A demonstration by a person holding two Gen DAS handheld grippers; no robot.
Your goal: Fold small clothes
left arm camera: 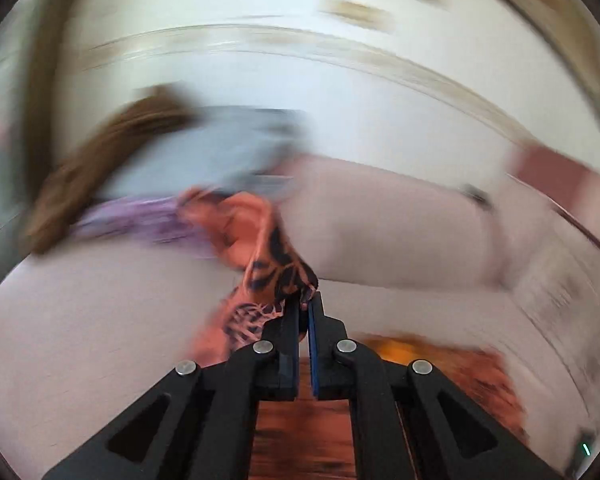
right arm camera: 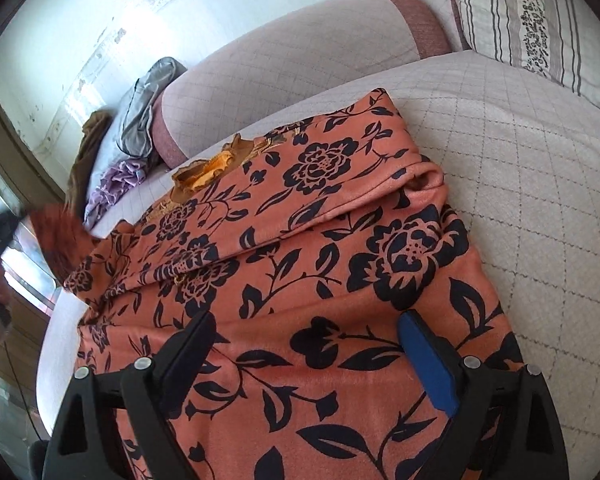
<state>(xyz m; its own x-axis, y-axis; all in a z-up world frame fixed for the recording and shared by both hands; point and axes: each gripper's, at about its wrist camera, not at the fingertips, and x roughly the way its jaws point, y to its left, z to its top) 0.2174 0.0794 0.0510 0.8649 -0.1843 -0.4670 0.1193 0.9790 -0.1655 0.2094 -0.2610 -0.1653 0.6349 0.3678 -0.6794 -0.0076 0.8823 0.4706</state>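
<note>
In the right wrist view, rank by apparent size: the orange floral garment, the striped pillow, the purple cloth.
1. orange floral garment, largest, though nearest the camera.
2. striped pillow, cut off by the frame.
3. purple cloth, smallest, farther off and partly hidden.

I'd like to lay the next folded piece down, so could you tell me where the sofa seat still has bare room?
The seat cushion is bare between the orange floral garment and the striped pillow. A narrower bare strip runs between the garment's collar edge and the backrest. It is crowded at the far end, where the grey, purple and brown clothes are heaped.
</note>
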